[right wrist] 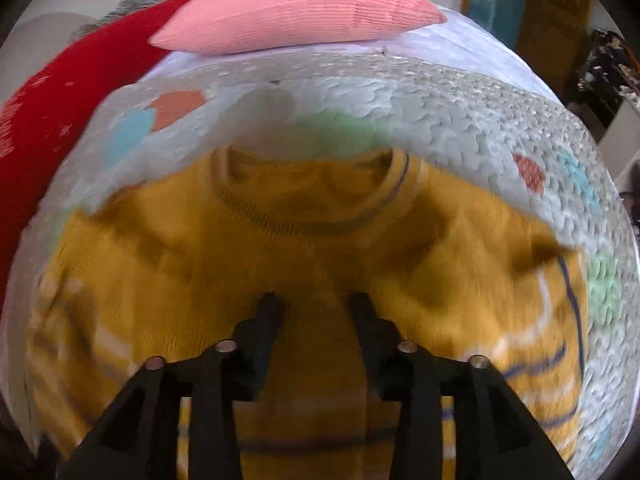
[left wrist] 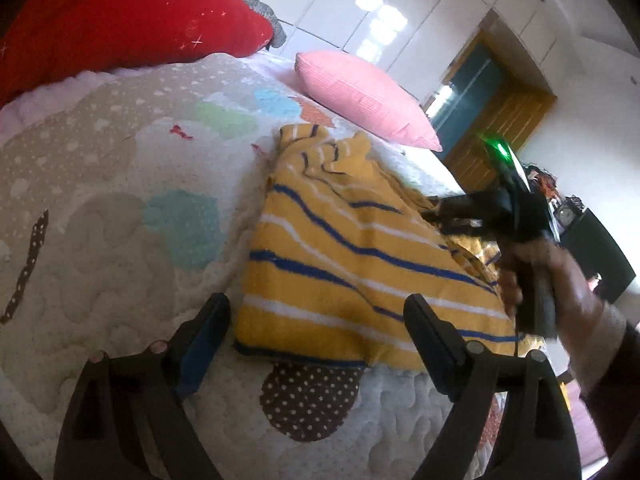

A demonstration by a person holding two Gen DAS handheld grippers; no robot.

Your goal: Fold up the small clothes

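Both grippers are near one garment, taken view by view.

From the left wrist: the left gripper stands wide apart and holds nothing, one finger at 7 o'clock over the quilt, the other at 5 o'clock above the near hem of the yellow striped sweater. That sweater lies on the quilt just right of centre, already doubled into a rough rectangle with its folded edge running toward 12 o'clock. At 3 o'clock the right gripper reaches in low over the far side of the sweater; from here I cannot tell whether it pinches cloth. A pink pillow sits at 1 o'clock, a red cushion at 11.

From the right wrist, blurred by motion: the fingers stand apart over the sweater's chest at 6 o'clock, and nothing shows between them. The round ribbed collar sits at centre.

This knit looks soft, light and floppy, mustard with blue and white stripes. It would sag if lifted by one point, so hem corners or folded edges seem the best hold.
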